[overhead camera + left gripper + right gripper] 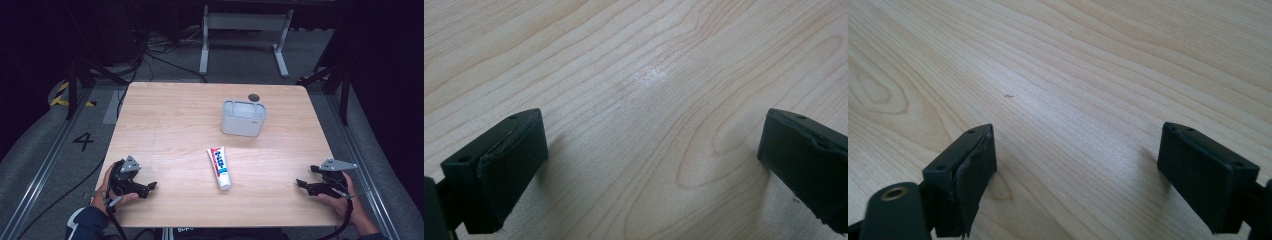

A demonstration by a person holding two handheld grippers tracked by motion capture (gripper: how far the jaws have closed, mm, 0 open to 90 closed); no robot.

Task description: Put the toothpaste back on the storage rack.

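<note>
Two grippers rest low at the near edge of the bench [165, 110], the left gripper [145, 187] at the near left corner, the right gripper [303, 184] at the near right; each has its jaws spread wide over bare wood and holds nothing. Between them, slightly nearer the left one, lies a toothpaste tube [219, 167], long axis running near to far, cap toward the person. Beyond it, well apart, stands a grey bin [243, 118], open-topped, a likely destination.

I see my two black grippers [150, 188] [301, 184], each with a grey plate on top and a black cable. My left sleeve [85, 223] is dark blue.
</note>
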